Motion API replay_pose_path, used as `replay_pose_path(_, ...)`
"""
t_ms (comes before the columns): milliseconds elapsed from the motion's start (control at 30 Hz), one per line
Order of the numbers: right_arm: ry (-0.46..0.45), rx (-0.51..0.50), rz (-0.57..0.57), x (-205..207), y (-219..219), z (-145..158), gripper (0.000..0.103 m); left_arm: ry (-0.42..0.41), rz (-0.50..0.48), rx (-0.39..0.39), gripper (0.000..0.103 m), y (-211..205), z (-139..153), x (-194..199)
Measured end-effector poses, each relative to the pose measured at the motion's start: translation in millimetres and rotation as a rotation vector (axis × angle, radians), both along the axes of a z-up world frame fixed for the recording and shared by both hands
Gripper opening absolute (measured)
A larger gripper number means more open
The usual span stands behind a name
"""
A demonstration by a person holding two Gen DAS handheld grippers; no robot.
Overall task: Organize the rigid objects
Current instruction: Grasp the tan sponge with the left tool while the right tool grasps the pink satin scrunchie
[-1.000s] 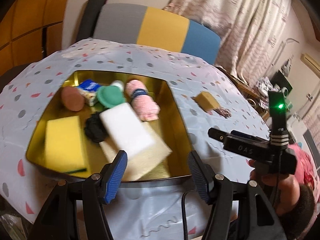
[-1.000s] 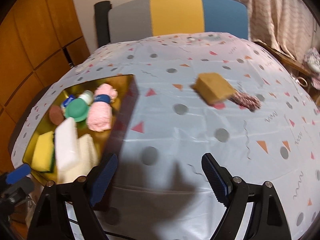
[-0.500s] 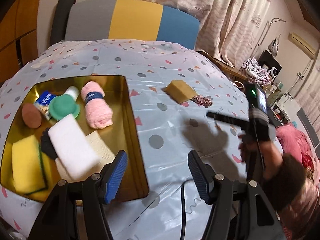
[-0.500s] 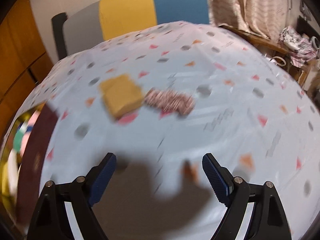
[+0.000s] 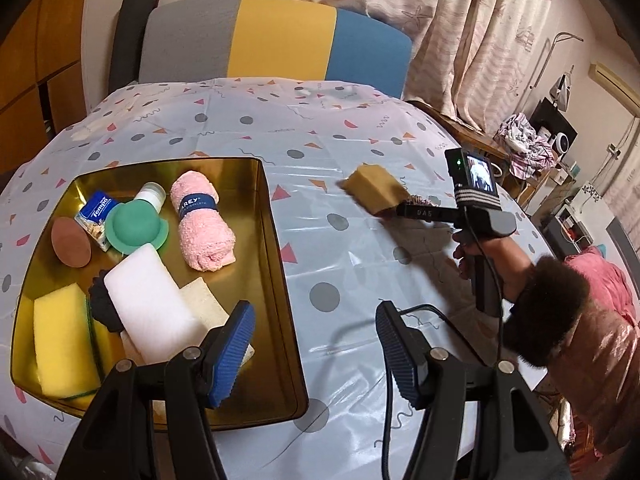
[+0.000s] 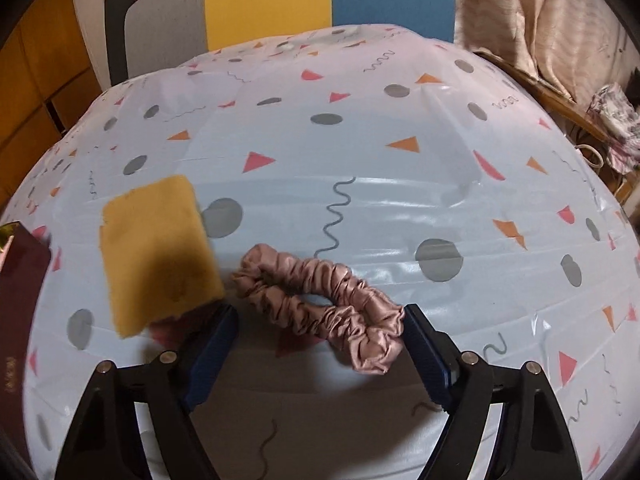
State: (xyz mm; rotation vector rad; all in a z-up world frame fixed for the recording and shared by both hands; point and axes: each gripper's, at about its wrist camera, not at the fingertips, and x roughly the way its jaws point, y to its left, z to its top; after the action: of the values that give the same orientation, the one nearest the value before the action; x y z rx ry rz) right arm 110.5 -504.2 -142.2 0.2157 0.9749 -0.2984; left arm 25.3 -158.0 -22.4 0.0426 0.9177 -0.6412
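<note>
Both grippers gape empty: right gripper (image 6: 318, 354) astride scrunchie (image 6: 320, 300), brown sponge (image 6: 156, 252) crowding its left finger.

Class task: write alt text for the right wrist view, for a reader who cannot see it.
An open right gripper straddles a pink satin scrunchie lying on a pale tablecloth printed with dots and triangles. A mustard-yellow sponge lies just left of the scrunchie, and a grey, yellow and blue chair back stands behind the table.
</note>
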Motion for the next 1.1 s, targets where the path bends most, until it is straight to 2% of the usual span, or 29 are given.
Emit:
replay_pose_path(67, -0.022, -0.005, 0.001, -1.5, -0.2, 0.1, 0.075, -0.001, 0.000, 0.002, 0.064, -2.5, 0.2, 1.5)
replay_pose_path(100, -0.032, -0.012, 0.005, -3.0, 0.9, 0.9, 0.063, 0.001, -0.004, 0.003, 0.064, -5.2, 0.7, 2.4)
replay_pose_path(233, -0.066, 0.016, 0.012, -13.6, 2.8, 3.9, 0.037, 0.003, -0.016, 0.004, 0.064, -20.5, 4.5, 7.7)
replay_pose_path(300, -0.081, 0.042, -0.002, -22.8, 2.6, 5.0, 0.033, 0.003, -0.031, -0.007, 0.064, -28.4, 7.6, 9.5)
replay_pose_path(333, -0.086, 0.051, -0.008, -25.4, 1.9, 4.6, 0.027, -0.001, -0.037, -0.007, 0.064, -33.3, 9.6, 10.0)
replay_pose_path(400, -0.098, 0.081, -0.018, -36.0, 3.3, 5.2, 0.022, -0.010, -0.055, -0.004, 0.064, -46.3, 14.2, 12.7)
replay_pose_path(700, -0.132, 0.156, -0.044, -77.6, 2.7, 7.5, 0.016, 0.060, -0.063, -0.013, 0.067, -112.0, 13.3, 46.7)
replay_pose_path(933, -0.179, 0.187, -0.132, -119.7, -3.8, 2.9, 0.016, 0.118, -0.028, 0.026, 0.076, -156.8, -12.4, 81.2)
replay_pose_path(1100, -0.186, 0.185, -0.151, -122.0, -5.4, 0.8, 0.016, 0.177, -0.007, 0.048, 0.076, -189.2, -31.6, 108.1)
